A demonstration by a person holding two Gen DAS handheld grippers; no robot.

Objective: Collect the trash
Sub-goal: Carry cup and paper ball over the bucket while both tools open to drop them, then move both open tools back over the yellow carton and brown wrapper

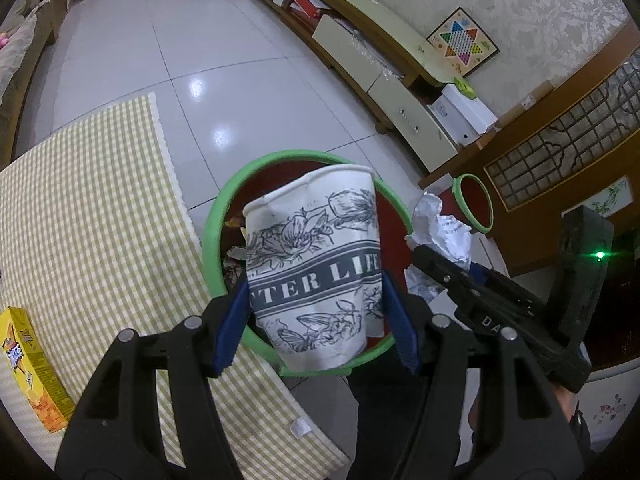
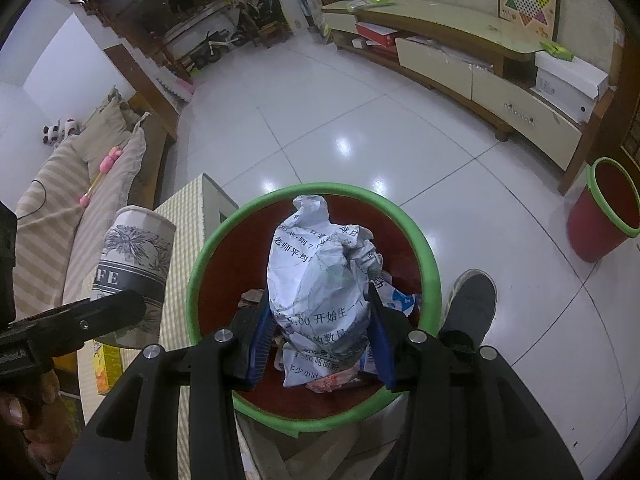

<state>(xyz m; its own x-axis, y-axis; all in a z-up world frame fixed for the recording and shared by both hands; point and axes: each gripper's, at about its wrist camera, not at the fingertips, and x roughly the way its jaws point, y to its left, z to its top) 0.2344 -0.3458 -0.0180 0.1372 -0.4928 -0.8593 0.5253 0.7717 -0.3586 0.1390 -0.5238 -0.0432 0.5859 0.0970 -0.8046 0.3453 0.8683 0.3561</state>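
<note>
The bottom of the green-rimmed red bin [image 2: 208, 264] is mostly hidden: in the left wrist view the paper cup [image 1: 316, 264] covers its middle, and in the right wrist view the crumpled printed paper [image 2: 324, 280] does the same. What lies inside shows only in scraps, brownish bits near the left inner wall and a pinkish scrap under the paper at the near rim; what they are cannot be made out. The left gripper [image 1: 316, 312] is clenched on the dented cup, blue pads pressing both sides, holding it tilted over the bin's opening. The cup's dark band reads "TTER LIFE" with the start cut off by a pad, and line-drawn flowers and butterflies run above and below. The right gripper [image 2: 320, 320] is clamped on the paper wad directly above the same bin; its Chinese print is only partly legible, with "开始往" and "老师平均" readable. A shoe [image 2: 472, 304] shows just beside the bin's right rim. The bin stands just off the corner of the checked yellow cloth [image 1: 100, 208], and a yellow box [image 1: 28, 364] lies at that cloth's left edge, its print too blurred to read. A second red bin [image 2: 600, 216] stands well apart near the low cabinet [image 2: 480, 68], its contents out of sight.
</note>
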